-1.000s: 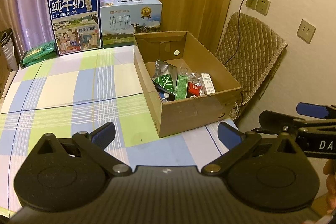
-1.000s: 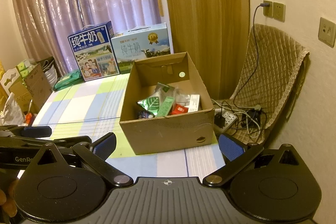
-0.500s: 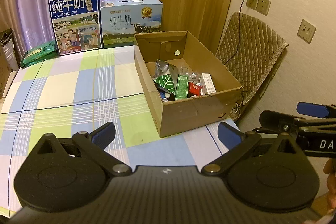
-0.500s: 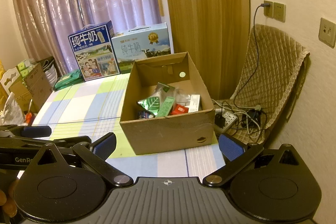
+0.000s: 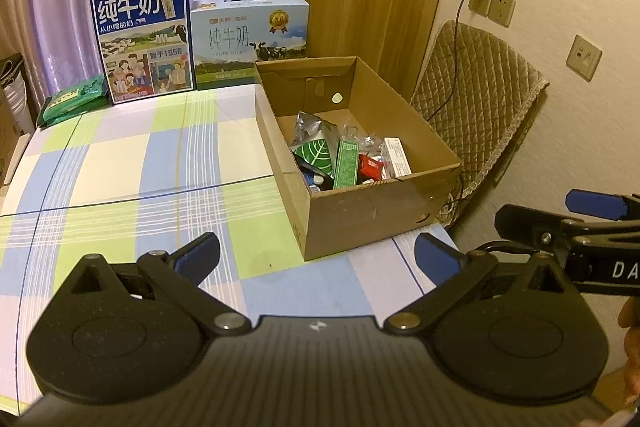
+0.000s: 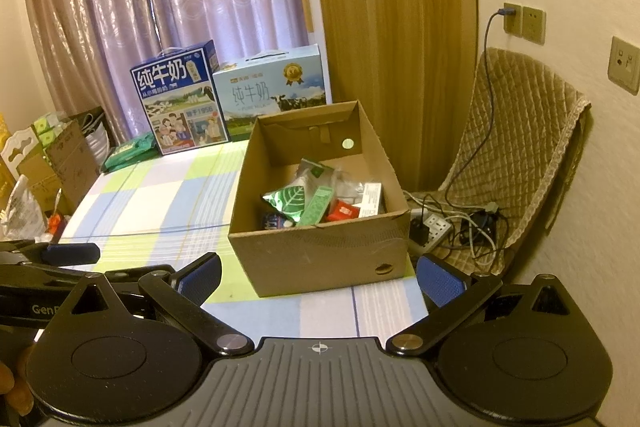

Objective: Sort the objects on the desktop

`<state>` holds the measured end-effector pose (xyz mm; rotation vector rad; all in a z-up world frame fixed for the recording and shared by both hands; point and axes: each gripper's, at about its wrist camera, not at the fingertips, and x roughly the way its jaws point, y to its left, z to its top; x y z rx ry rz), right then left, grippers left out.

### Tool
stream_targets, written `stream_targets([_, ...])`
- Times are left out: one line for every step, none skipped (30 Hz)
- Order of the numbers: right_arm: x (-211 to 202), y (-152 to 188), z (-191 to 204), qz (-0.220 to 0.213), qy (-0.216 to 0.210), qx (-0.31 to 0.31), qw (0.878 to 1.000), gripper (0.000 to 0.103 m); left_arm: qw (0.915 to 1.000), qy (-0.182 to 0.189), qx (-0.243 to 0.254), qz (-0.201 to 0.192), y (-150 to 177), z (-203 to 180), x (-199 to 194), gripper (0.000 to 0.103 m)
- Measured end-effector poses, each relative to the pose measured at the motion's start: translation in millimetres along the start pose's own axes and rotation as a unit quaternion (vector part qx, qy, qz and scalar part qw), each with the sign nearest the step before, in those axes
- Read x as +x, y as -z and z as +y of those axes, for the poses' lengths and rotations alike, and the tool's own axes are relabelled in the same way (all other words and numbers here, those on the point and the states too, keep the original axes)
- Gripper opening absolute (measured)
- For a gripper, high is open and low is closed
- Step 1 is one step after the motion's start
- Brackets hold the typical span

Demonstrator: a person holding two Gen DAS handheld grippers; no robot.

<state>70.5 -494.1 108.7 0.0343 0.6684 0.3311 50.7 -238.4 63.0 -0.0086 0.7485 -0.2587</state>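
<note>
An open cardboard box [image 5: 376, 215] [image 6: 316, 259] stands at the table's right edge. Inside lie several small items: a green leaf-print pouch [image 5: 314, 155] [image 6: 288, 201], a green carton [image 5: 346, 163], a red packet [image 5: 370, 167] and a white box [image 5: 396, 157]. My left gripper [image 5: 316, 257] hovers open over the checked tablecloth, short of the box, nothing between its fingers. My right gripper [image 6: 318, 275] is also open and empty, just in front of the box. Each gripper shows at the edge of the other's view.
Two milk cartons [image 5: 146, 39] [image 5: 250, 35] stand at the table's far edge, a green packet [image 5: 74, 99] beside them. A quilted chair [image 6: 516, 163] with cables and a power strip [image 6: 434, 231] sits right of the table. Curtains and a wooden door lie behind.
</note>
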Motion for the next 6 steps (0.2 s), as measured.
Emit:
stream_targets([0.0, 0.1, 0.2, 0.0, 0.0, -0.001, 1.0, 0.101, 1.0, 0.001, 0.001, 0.004, 0.1, 0.1, 0.9, 0.102])
stream_targets([0.1, -0.4, 0.4, 0.0, 0.001, -0.001, 1.0, 0.101, 1.0, 0.002, 0.001, 0.006, 0.5, 0.3, 1.6, 0.102])
stream_targets([0.0, -1.0, 0.2, 0.0, 0.001, -0.002, 1.0, 0.101, 1.0, 0.003, 0.0, 0.007, 1.4, 0.4, 1.9, 0.102])
stream_targets([-0.3, -0.9, 0.6, 0.0, 0.002, -0.002, 1.0, 0.101, 1.0, 0.006, -0.002, 0.005, 1.9, 1.3, 1.7, 0.102])
stream_targets([-0.1, -1.2, -0.1, 0.0, 0.001, -0.002, 1.0, 0.101, 1.0, 0.006, -0.005, 0.003, 2.5, 2.2, 1.5, 0.102])
stream_targets([0.0, -1.3, -0.1, 0.0, 0.002, -0.002, 1.0, 0.101, 1.0, 0.007, -0.007, 0.002, 2.9, 3.3, 1.4, 0.102])
